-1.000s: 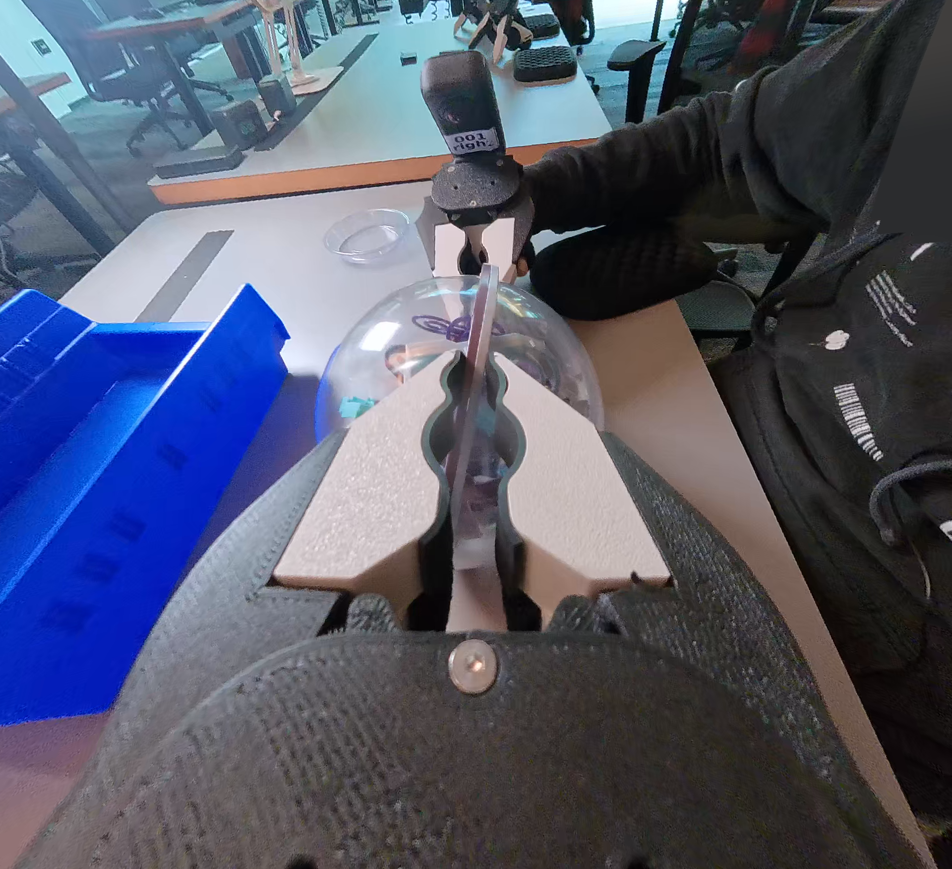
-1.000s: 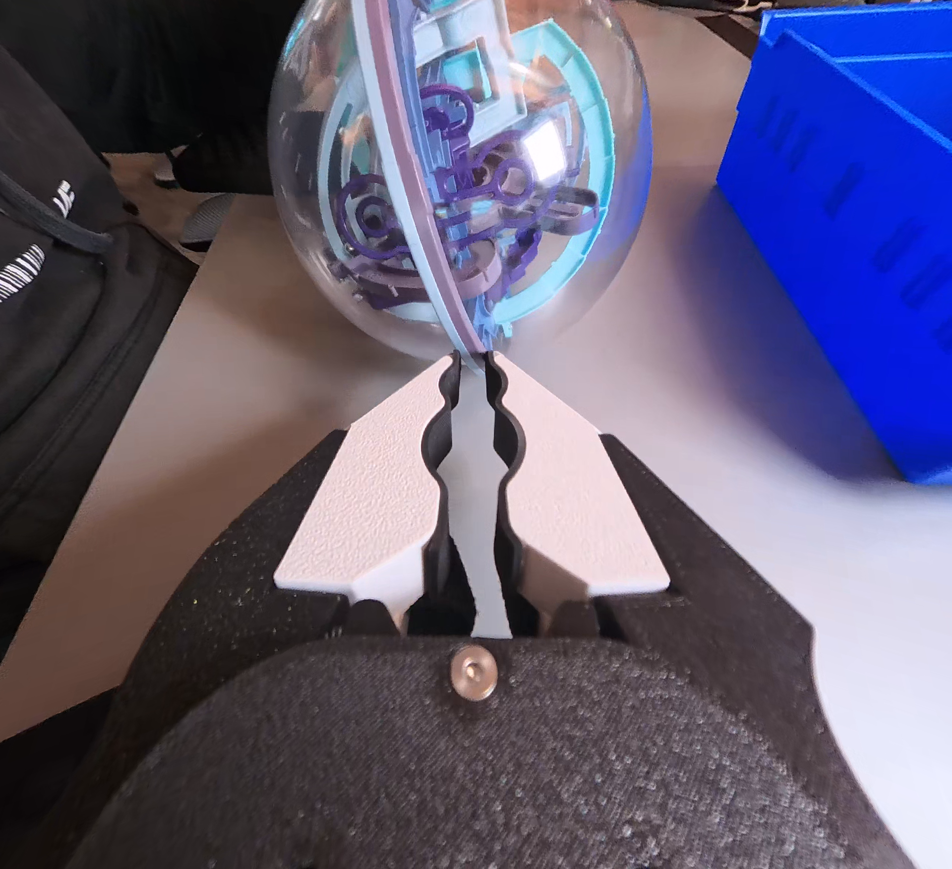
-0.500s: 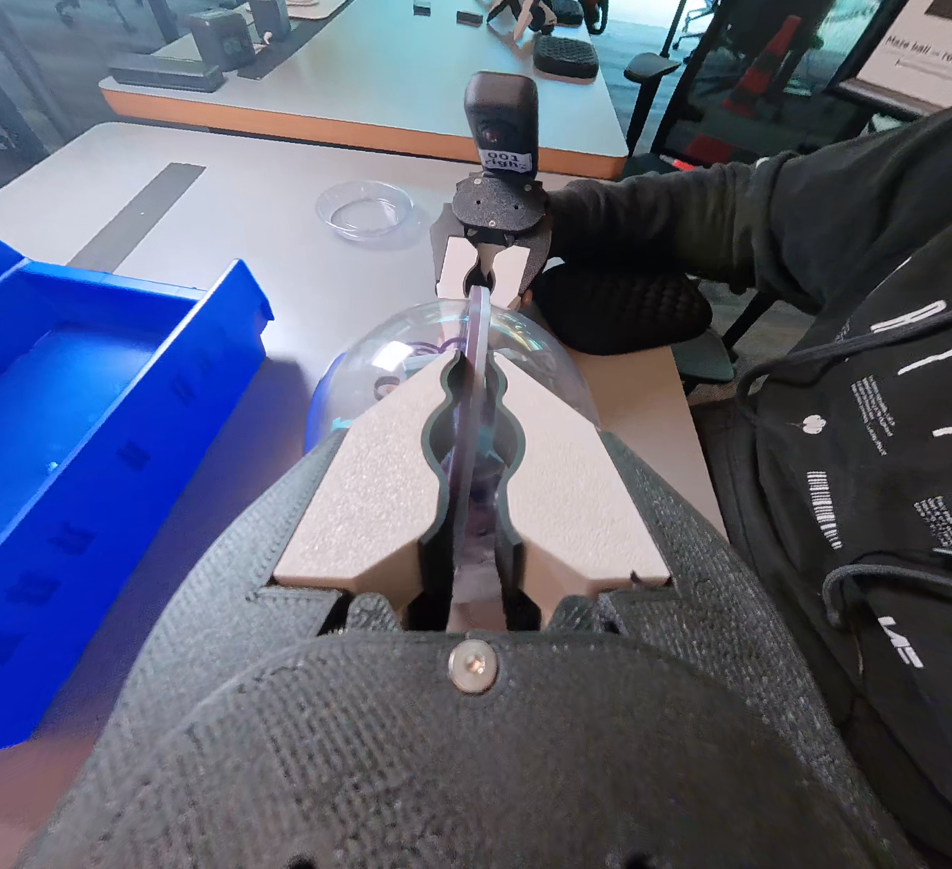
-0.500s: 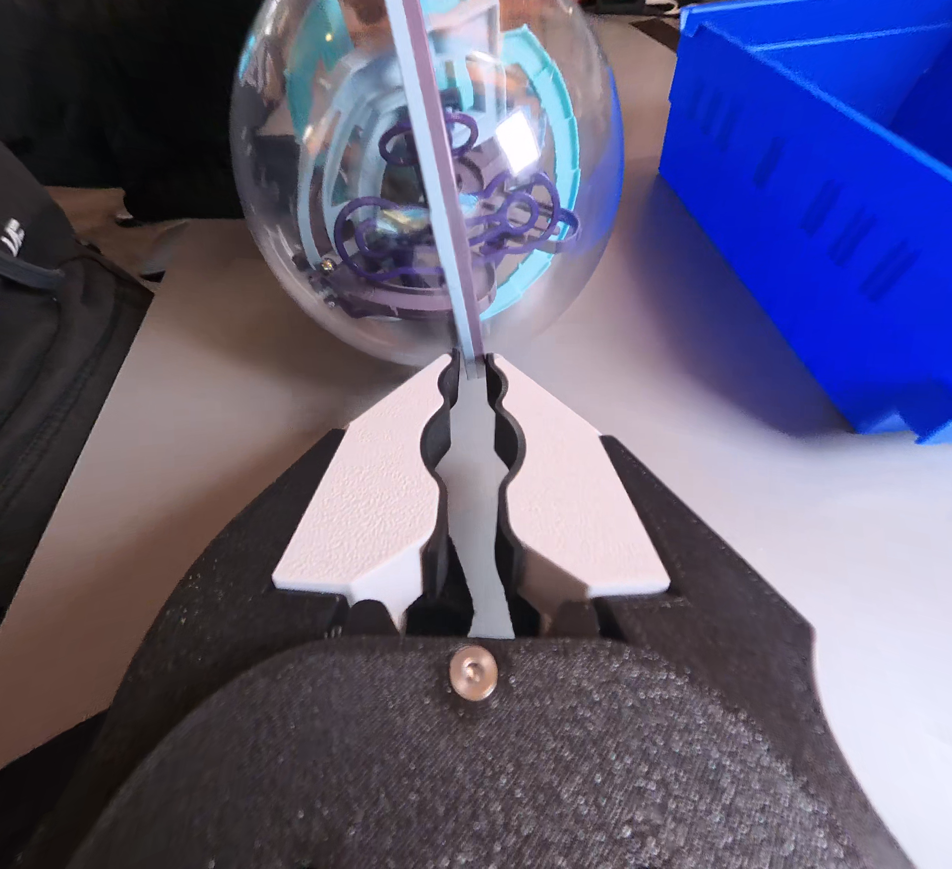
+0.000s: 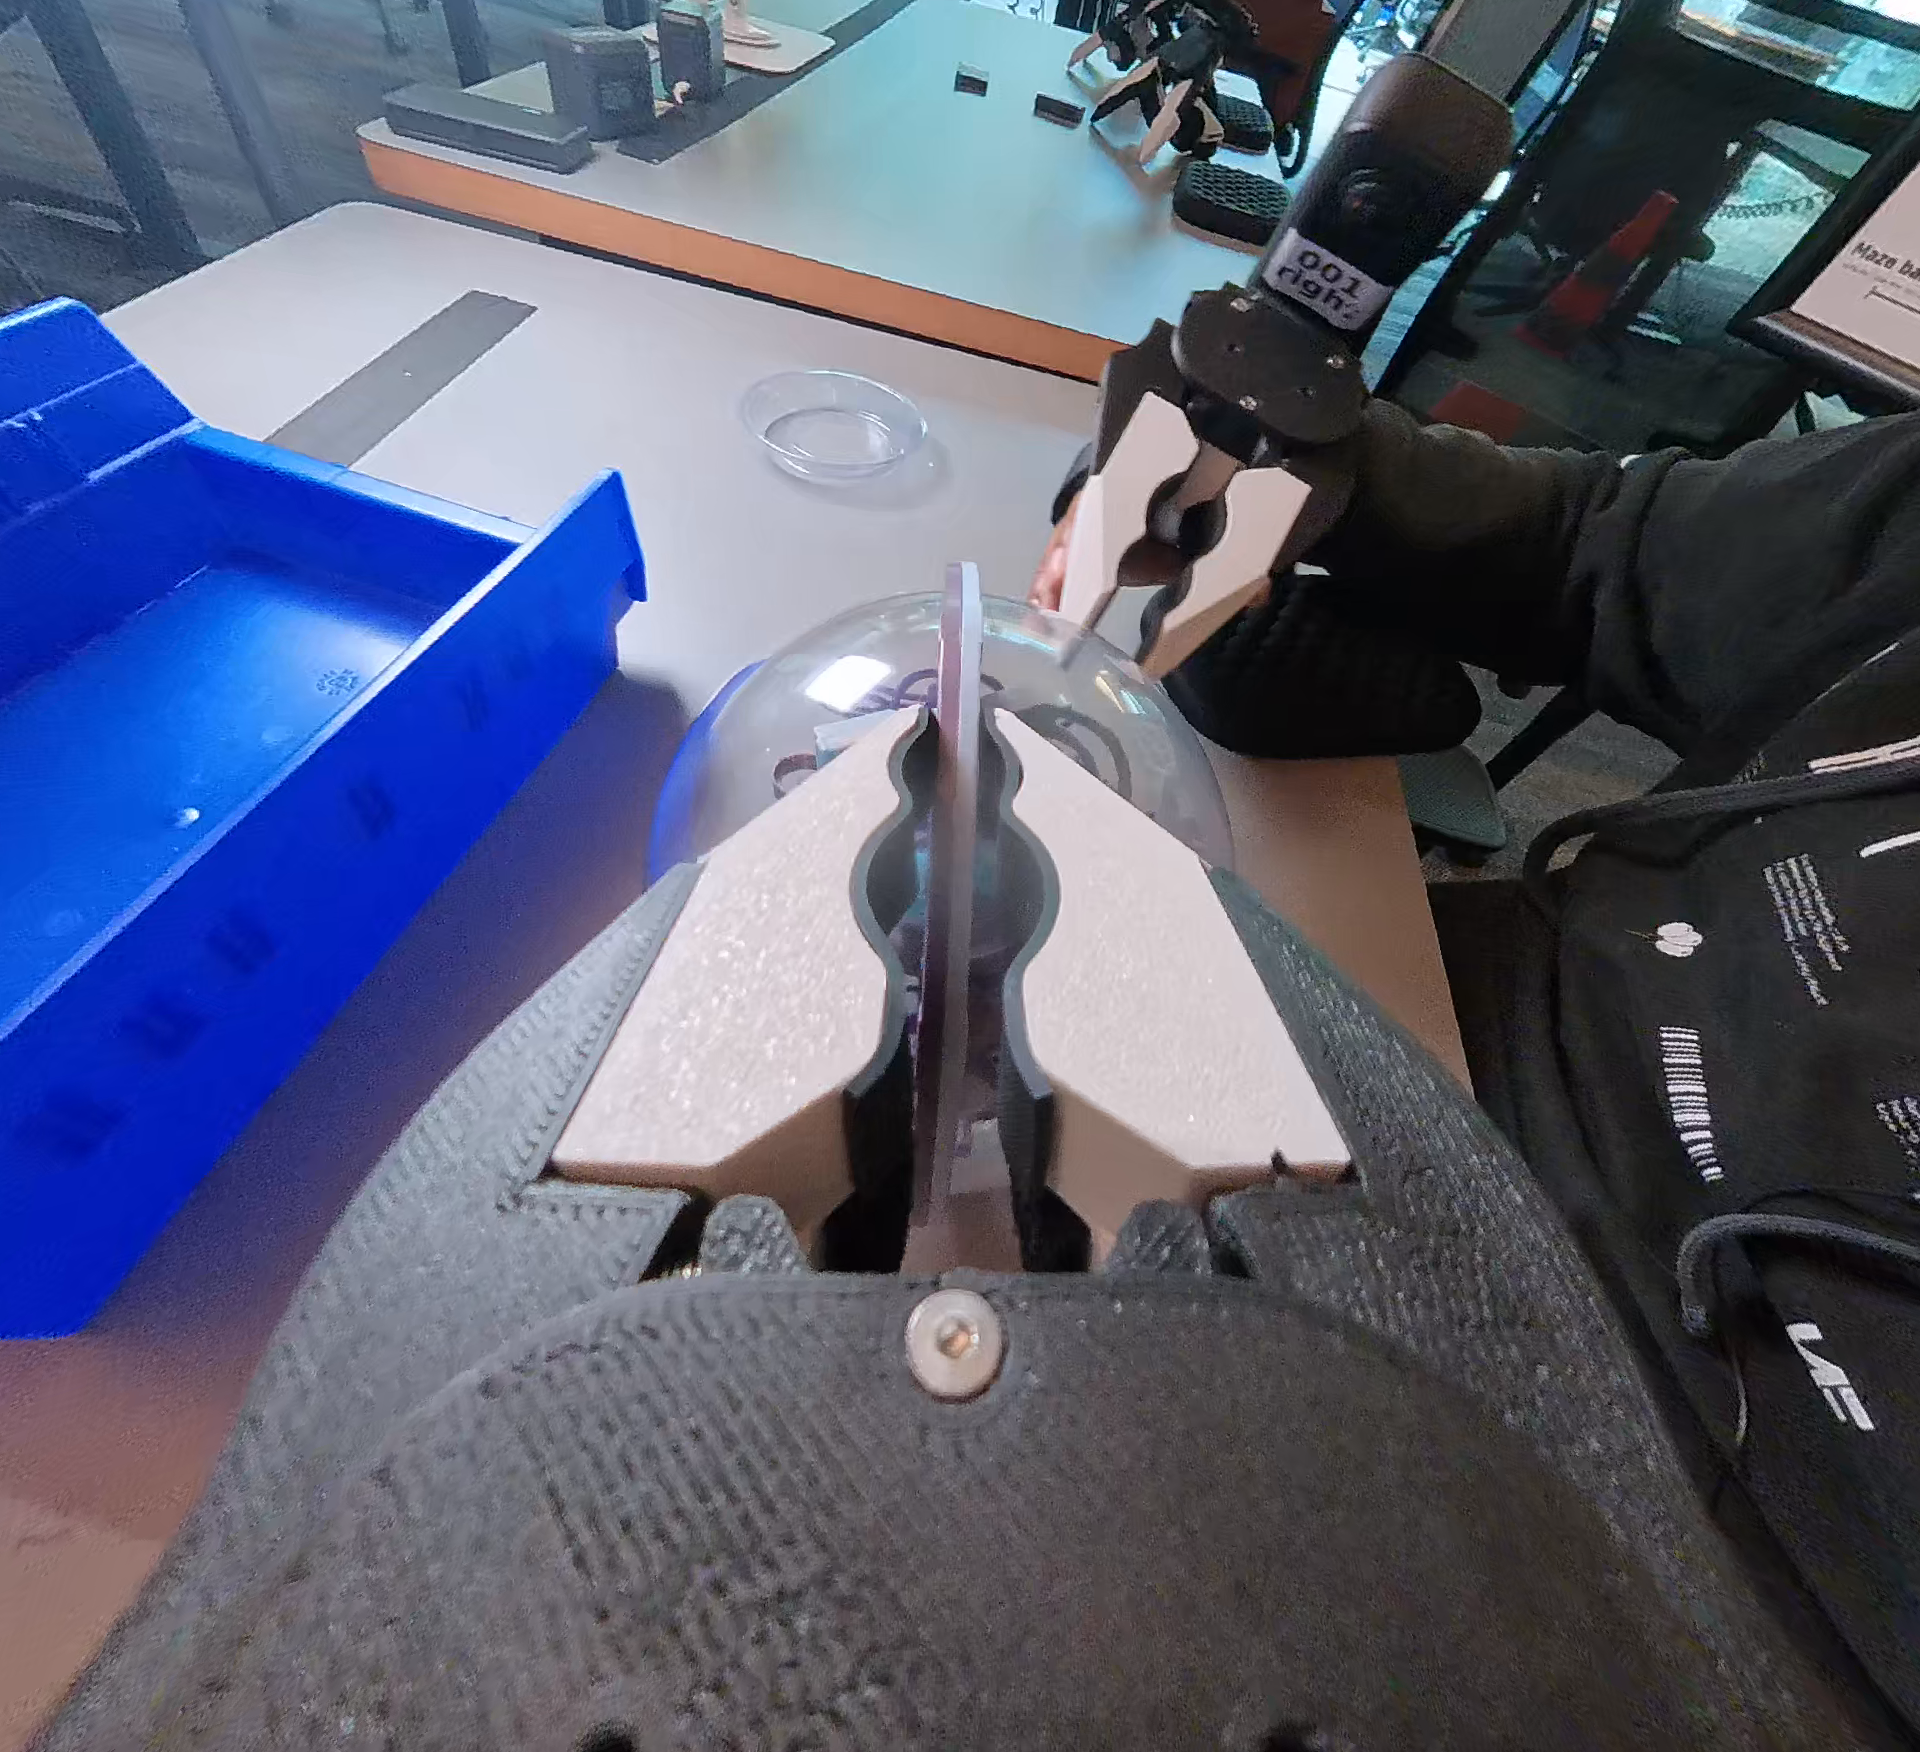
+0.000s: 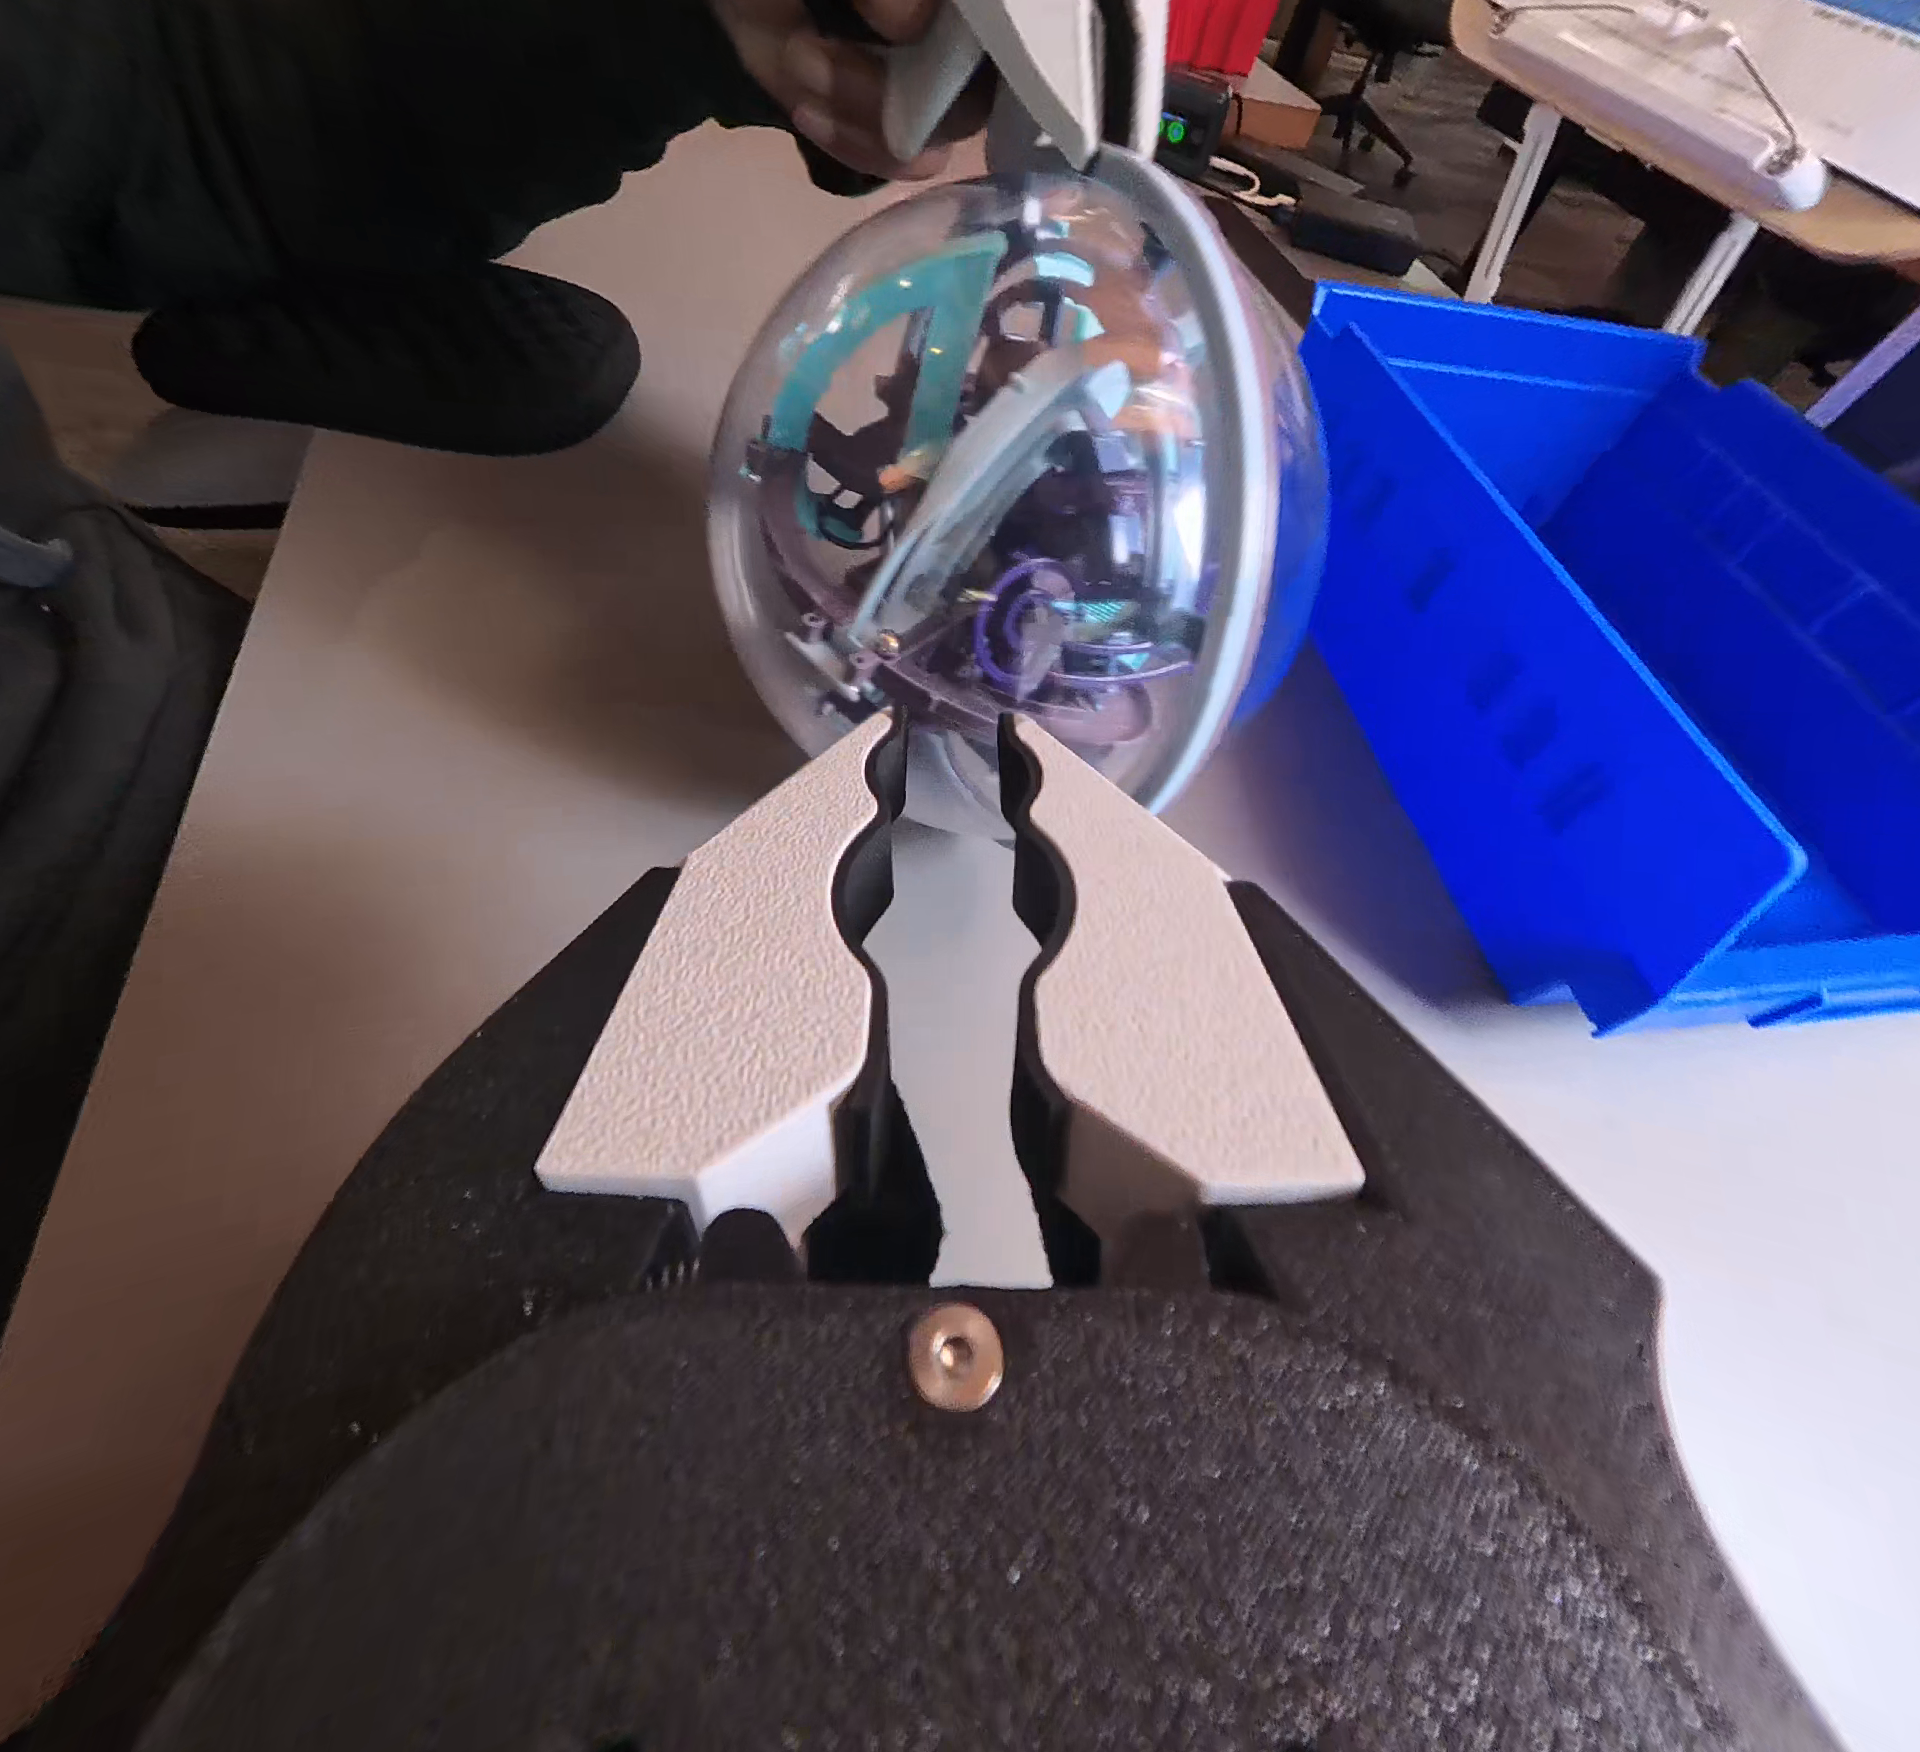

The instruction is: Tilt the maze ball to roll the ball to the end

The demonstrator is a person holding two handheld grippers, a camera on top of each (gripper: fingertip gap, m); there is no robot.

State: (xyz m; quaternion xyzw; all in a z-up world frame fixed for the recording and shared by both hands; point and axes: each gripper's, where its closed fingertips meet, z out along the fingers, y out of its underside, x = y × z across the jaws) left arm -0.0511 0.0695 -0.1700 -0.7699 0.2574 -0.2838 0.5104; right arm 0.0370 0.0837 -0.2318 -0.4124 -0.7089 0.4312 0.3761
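The maze ball [image 6: 1013, 507], a clear sphere with teal and purple tracks inside and a grey rim, hangs just above the pale table [image 6: 468, 715]. The left gripper [image 5: 958, 746] pinches that rim. The right gripper [image 6: 948, 736], jaws slightly parted, holds nothing. A blue bin [image 6: 1621, 663] crowds one side; the table edge lies near the other.

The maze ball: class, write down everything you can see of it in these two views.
The maze ball is a clear plastic sphere with a flat grey-purple ring around its middle, now tilted. Teal, purple and pale tracks fill the inside. The left tongs are shut on the ring from above; the right tongs are parted at its shell, off the ring. It sits low over the table, beside a blue bin.
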